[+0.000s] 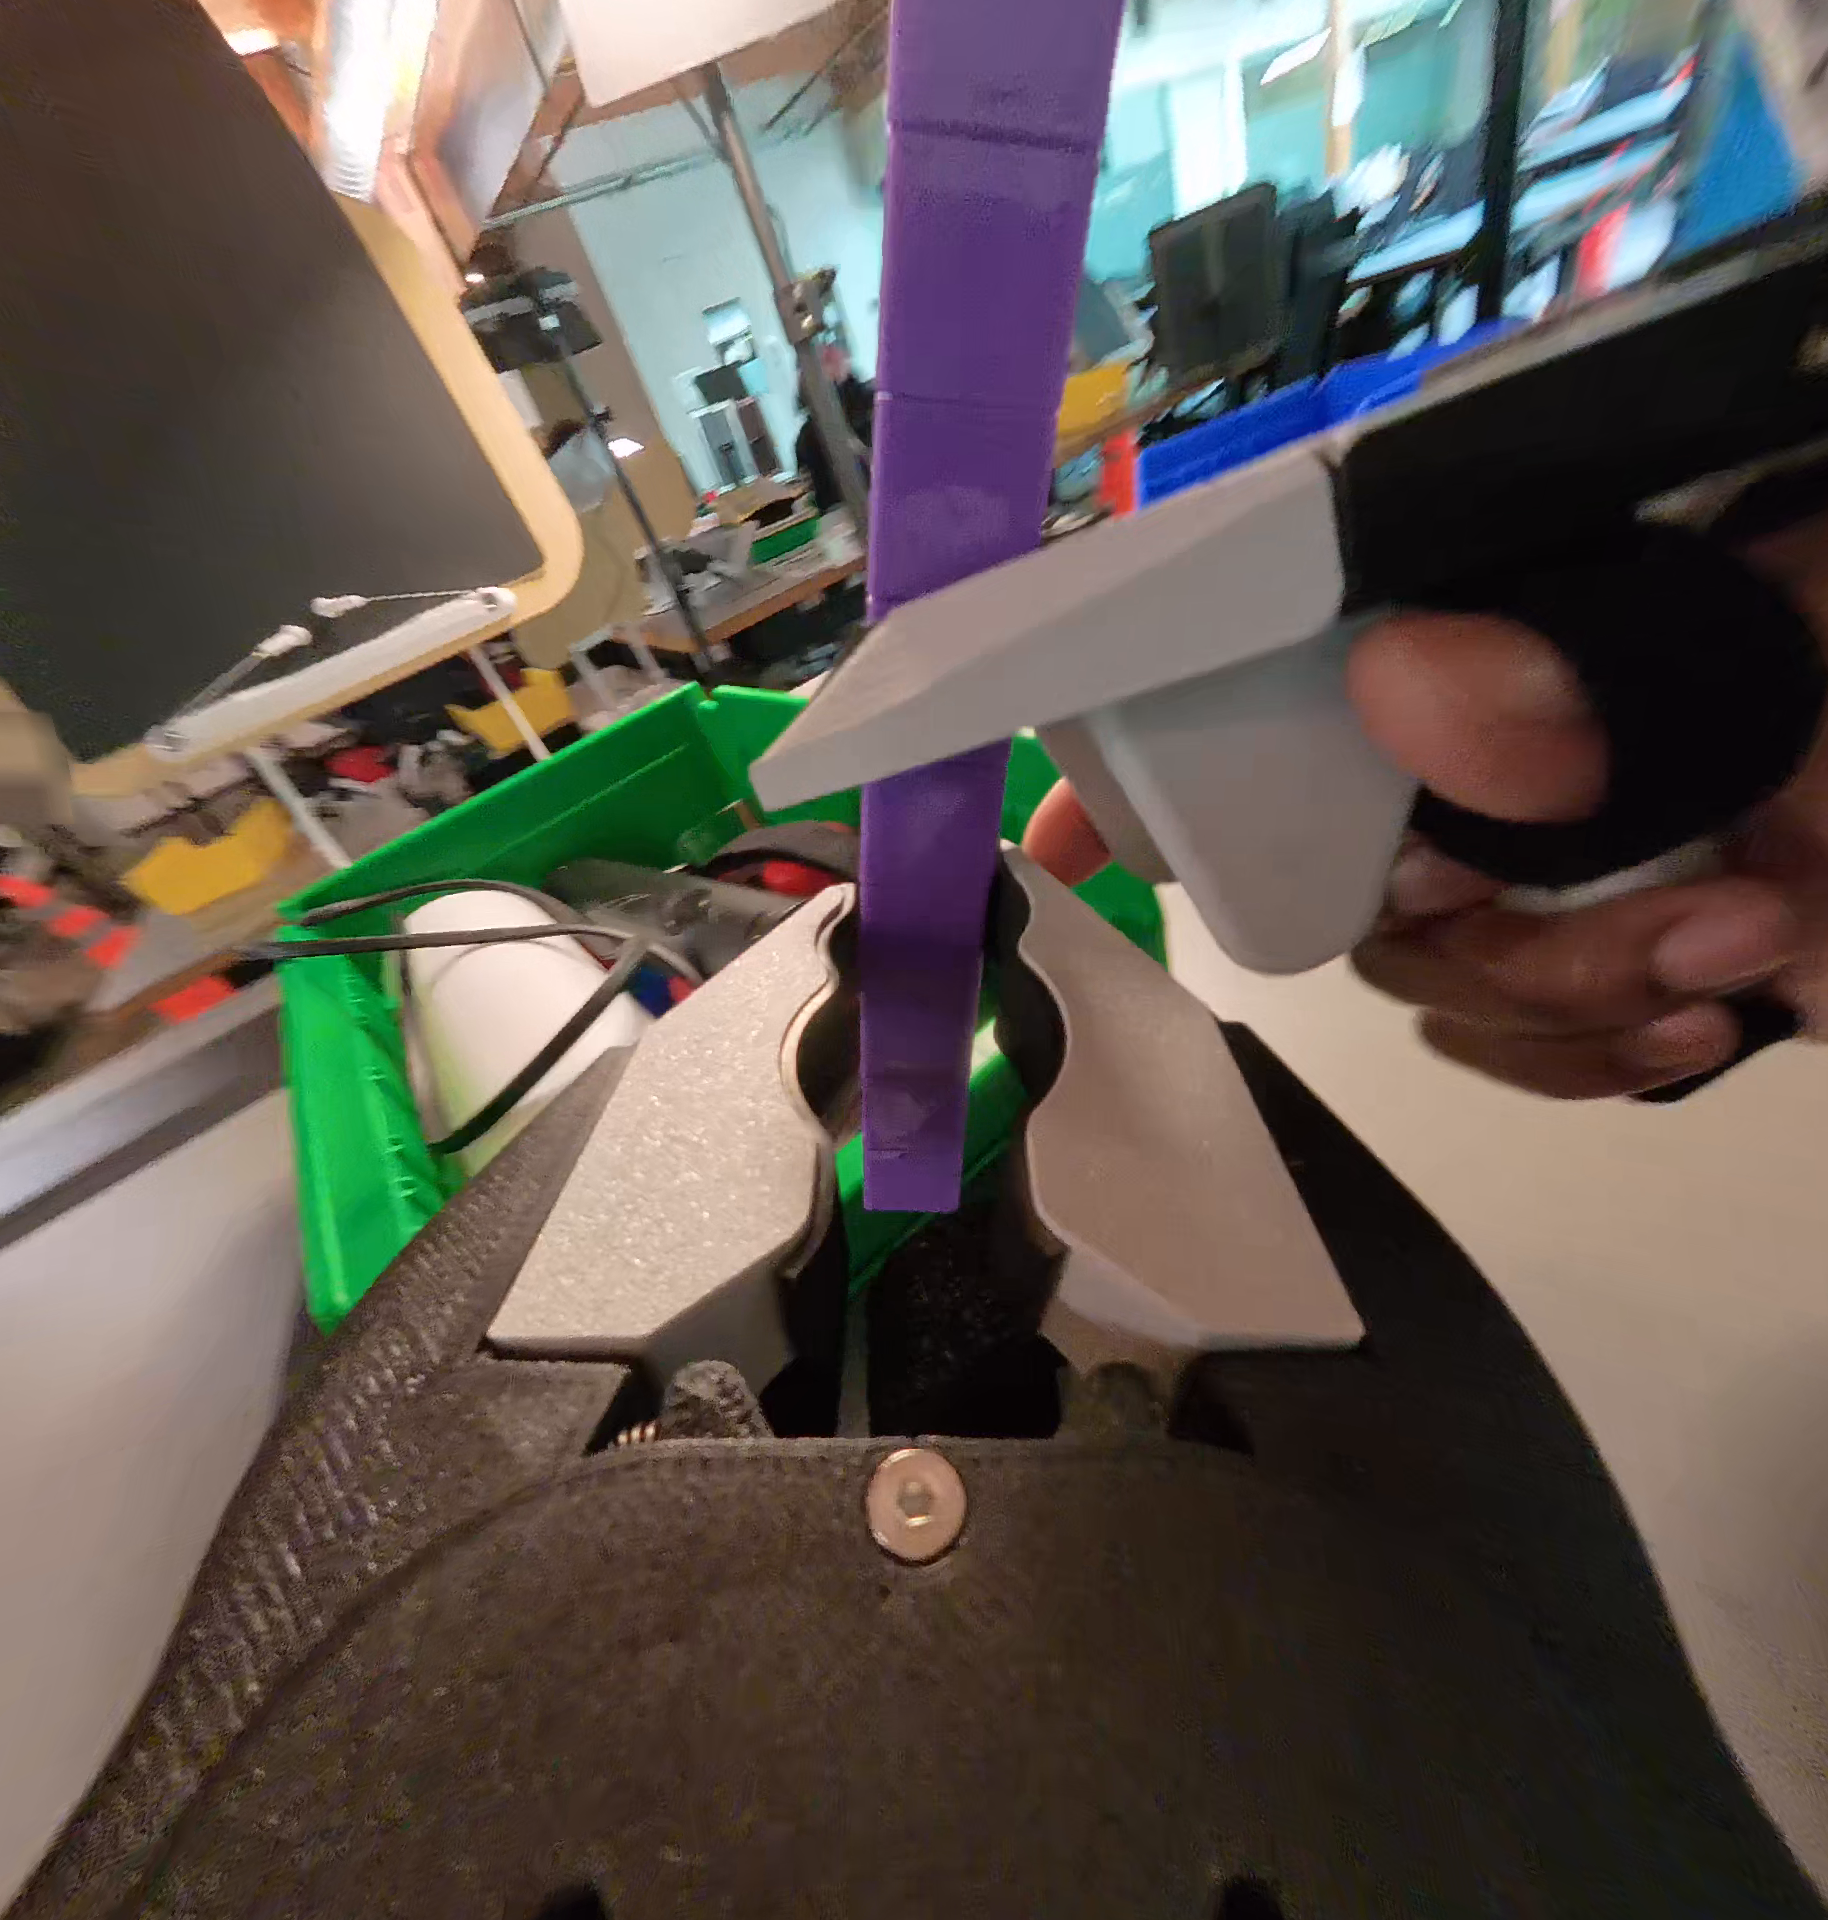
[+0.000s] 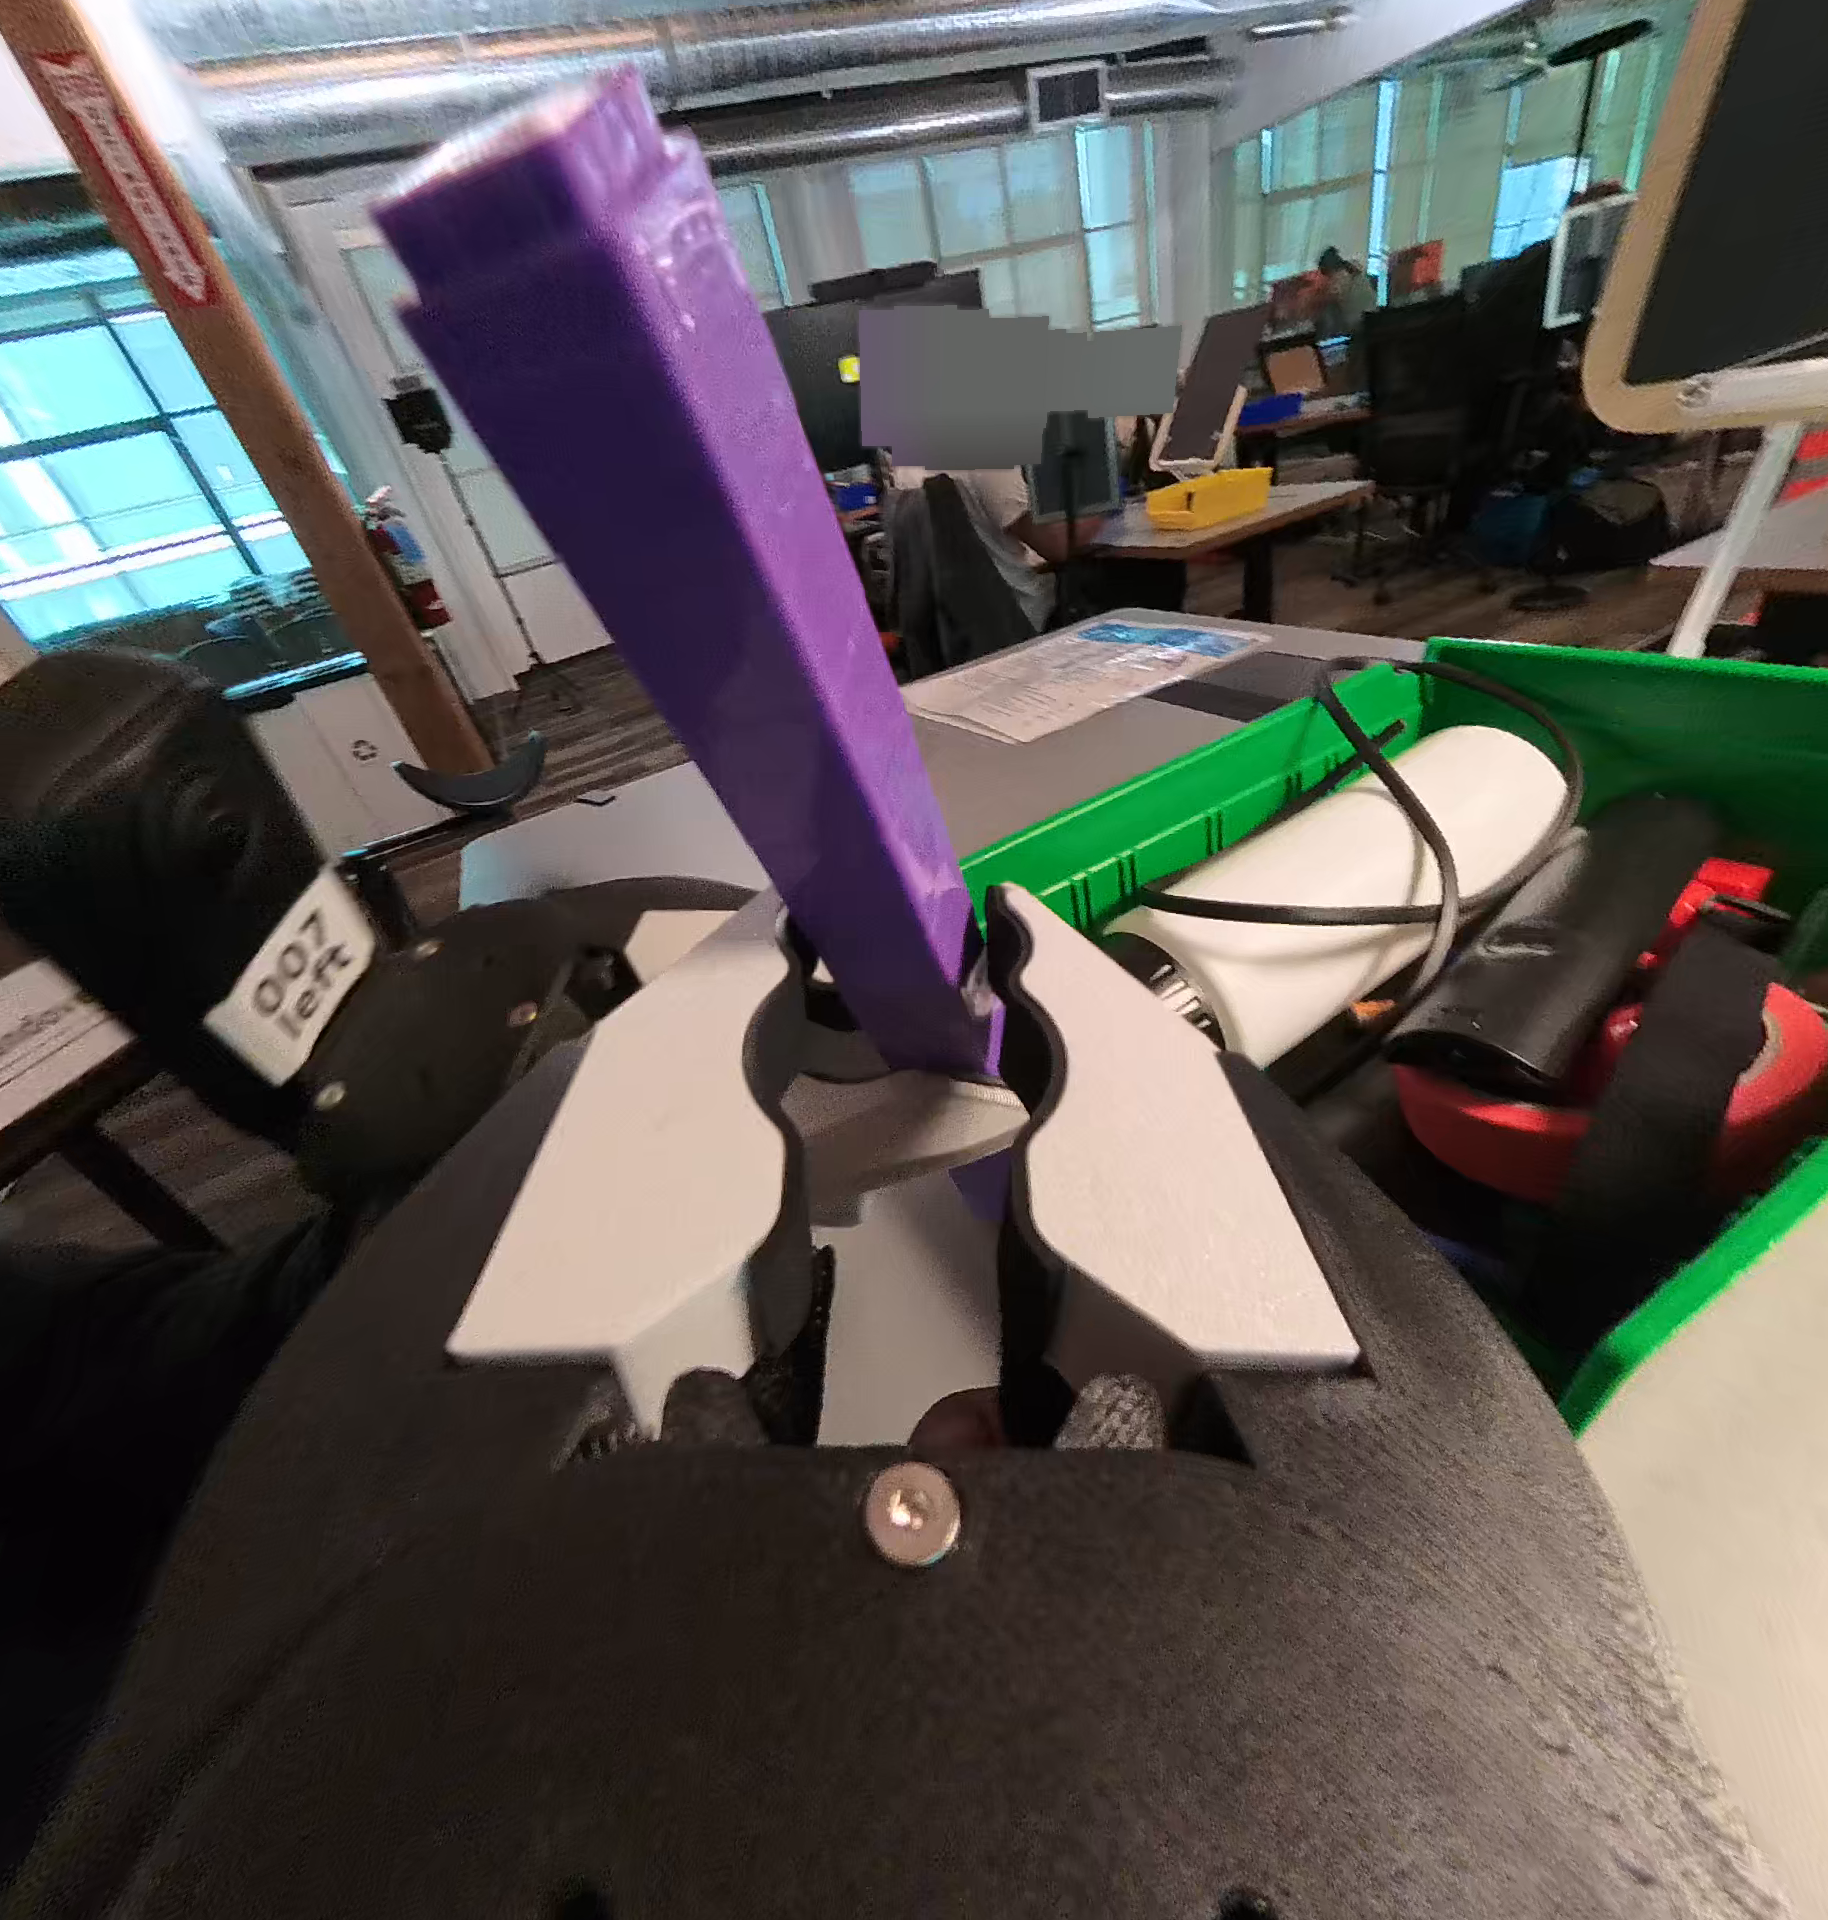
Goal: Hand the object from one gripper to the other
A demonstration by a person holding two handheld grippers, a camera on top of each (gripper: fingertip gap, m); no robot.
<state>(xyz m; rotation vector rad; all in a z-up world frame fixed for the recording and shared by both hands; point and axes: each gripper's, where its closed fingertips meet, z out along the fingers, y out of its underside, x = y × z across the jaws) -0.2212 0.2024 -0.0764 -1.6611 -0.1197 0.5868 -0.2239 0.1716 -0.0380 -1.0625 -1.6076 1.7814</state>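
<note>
A long purple bar (image 1: 977, 312) stands nearly upright in the air. My left gripper (image 1: 920, 904) is shut on its lower end, with both pads against its sides. My right gripper comes in from the right, held by a hand (image 1: 1575, 956). One of its grey fingers (image 1: 1076, 623) crosses in front of the bar a little higher up. In the right wrist view the bar (image 2: 661, 499) leans up and to the left out of my right gripper (image 2: 889, 925), whose jaws are closed against it. A finger (image 2: 920, 1127) of the left gripper shows just below.
A green bin (image 1: 577, 790) sits on the pale table just behind the grippers, and also shows in the right wrist view (image 2: 1149, 821). It holds a white roll (image 2: 1388, 831), a black cable and red tape (image 2: 1512, 1132). A black board with a wooden frame (image 1: 162, 364) stands at the left. The left gripper's tips are roughly 5 cm from the right gripper's.
</note>
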